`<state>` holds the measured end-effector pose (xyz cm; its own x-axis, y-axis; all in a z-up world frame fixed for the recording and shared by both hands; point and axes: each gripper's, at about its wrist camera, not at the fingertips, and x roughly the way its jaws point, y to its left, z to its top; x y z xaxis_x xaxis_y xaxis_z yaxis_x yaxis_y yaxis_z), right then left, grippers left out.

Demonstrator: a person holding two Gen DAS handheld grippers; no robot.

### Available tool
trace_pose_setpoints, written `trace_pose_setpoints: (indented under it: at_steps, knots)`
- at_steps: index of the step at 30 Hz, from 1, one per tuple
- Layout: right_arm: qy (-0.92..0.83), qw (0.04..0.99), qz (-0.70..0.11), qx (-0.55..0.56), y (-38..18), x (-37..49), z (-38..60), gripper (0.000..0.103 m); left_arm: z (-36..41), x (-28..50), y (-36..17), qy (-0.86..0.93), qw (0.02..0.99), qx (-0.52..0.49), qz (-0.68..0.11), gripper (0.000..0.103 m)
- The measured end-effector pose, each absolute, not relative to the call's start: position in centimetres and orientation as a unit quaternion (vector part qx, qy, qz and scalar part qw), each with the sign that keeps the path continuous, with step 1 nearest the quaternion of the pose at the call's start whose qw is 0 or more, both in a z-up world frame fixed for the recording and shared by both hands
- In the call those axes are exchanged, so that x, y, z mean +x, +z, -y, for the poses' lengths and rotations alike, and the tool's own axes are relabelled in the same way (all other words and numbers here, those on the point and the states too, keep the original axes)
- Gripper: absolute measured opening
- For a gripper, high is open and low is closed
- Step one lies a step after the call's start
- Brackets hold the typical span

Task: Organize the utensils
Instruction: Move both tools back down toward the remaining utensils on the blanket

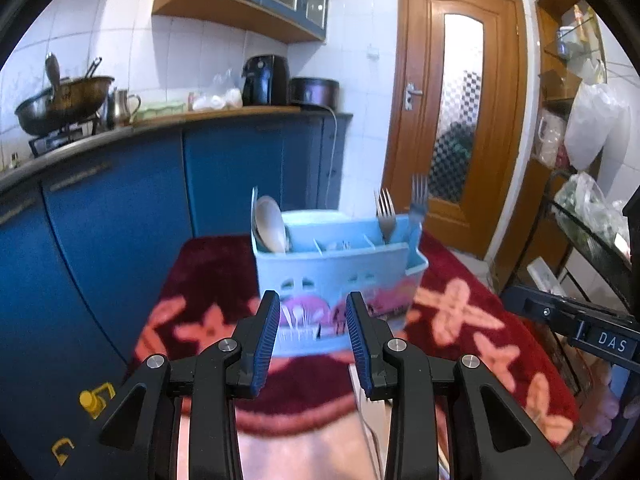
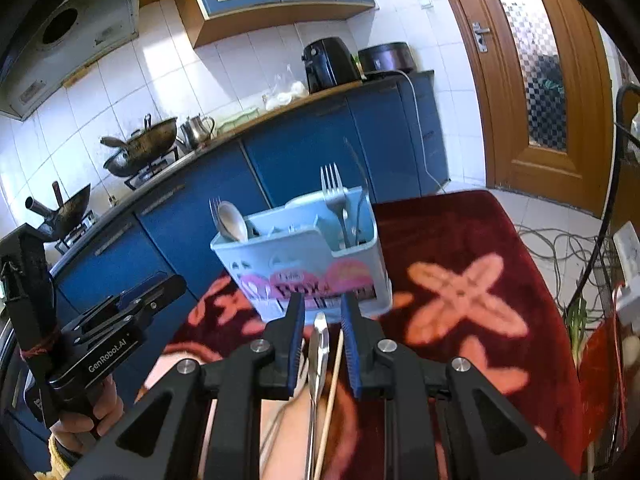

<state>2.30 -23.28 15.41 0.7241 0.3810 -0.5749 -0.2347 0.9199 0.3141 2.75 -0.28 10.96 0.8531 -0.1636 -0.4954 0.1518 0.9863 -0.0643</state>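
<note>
A light blue utensil holder (image 1: 336, 272) (image 2: 308, 256) stands on a red floral cloth (image 1: 460, 308) (image 2: 460, 300). A spoon (image 1: 271, 224) (image 2: 233, 222) stands in its left compartment and forks (image 1: 386, 212) (image 2: 335, 196) in its right one. My left gripper (image 1: 313, 316) is open and empty, just in front of the holder. My right gripper (image 2: 320, 312) is open, also in front of the holder. A metal utensil (image 2: 319, 360) and a wooden chopstick (image 2: 332, 392) lie on the cloth below its fingers. The left gripper (image 2: 160, 284) also shows at the left of the right wrist view.
Blue kitchen cabinets (image 1: 224, 168) (image 2: 312, 148) stand behind the cloth. The counter holds woks (image 1: 64, 100) (image 2: 140, 148), a kettle (image 2: 196, 128) and an air fryer (image 1: 266, 80). A wooden door (image 1: 460, 120) is at the right, with a rack (image 1: 592, 216) beside it. Cables (image 2: 560, 240) lie on the floor.
</note>
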Motion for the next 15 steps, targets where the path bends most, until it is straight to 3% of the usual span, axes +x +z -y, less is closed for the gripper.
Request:
trace_pose_setpoints:
  at_steps: [15]
  knots:
    - [0.159, 0.899, -0.391, 0.116, 10.6, 0.6, 23.8, 0.022, 1.5, 2.0, 6.0, -0.084, 0.936, -0.021, -0.342, 0.035]
